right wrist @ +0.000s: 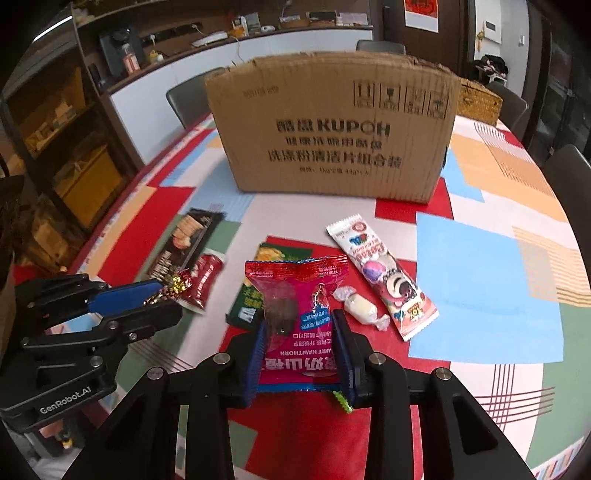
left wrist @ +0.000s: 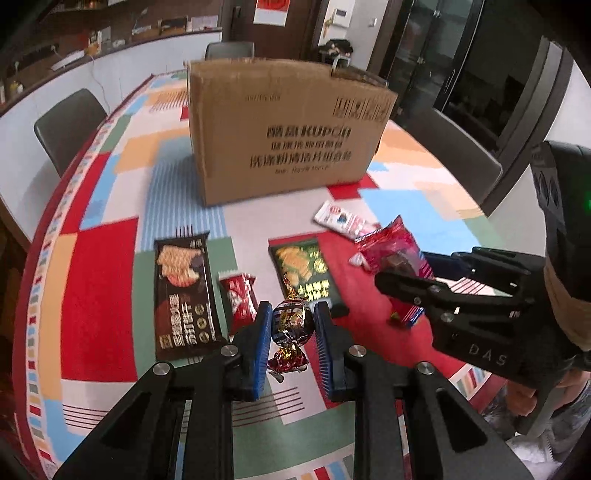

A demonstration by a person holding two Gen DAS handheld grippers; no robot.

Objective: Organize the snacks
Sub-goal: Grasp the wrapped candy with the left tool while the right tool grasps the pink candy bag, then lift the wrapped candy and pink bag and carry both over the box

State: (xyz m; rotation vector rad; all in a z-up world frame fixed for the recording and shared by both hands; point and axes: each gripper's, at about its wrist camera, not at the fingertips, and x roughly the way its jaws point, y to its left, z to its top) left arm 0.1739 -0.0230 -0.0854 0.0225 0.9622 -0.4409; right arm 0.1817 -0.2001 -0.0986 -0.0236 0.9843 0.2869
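My left gripper (left wrist: 292,325) is shut on a round foil-wrapped chocolate candy (left wrist: 291,322) and holds it above the table; it also shows in the right wrist view (right wrist: 162,291). My right gripper (right wrist: 301,332) is shut on a red hawthorn snack packet (right wrist: 297,306), also seen from the left wrist view (left wrist: 393,258). On the table lie a black biscuit pack (left wrist: 184,295), a small red packet (left wrist: 240,299), a green snack pack (left wrist: 306,269), a long white candy bar (right wrist: 380,280) and a white wrapped candy (right wrist: 360,308). A cardboard box (left wrist: 284,129) stands behind them.
The table carries a colourful patchwork cloth (right wrist: 498,258). Grey chairs (left wrist: 68,125) stand around it. A woven basket (right wrist: 480,99) sits behind the box on the right. A counter with clutter (right wrist: 221,33) runs along the back wall.
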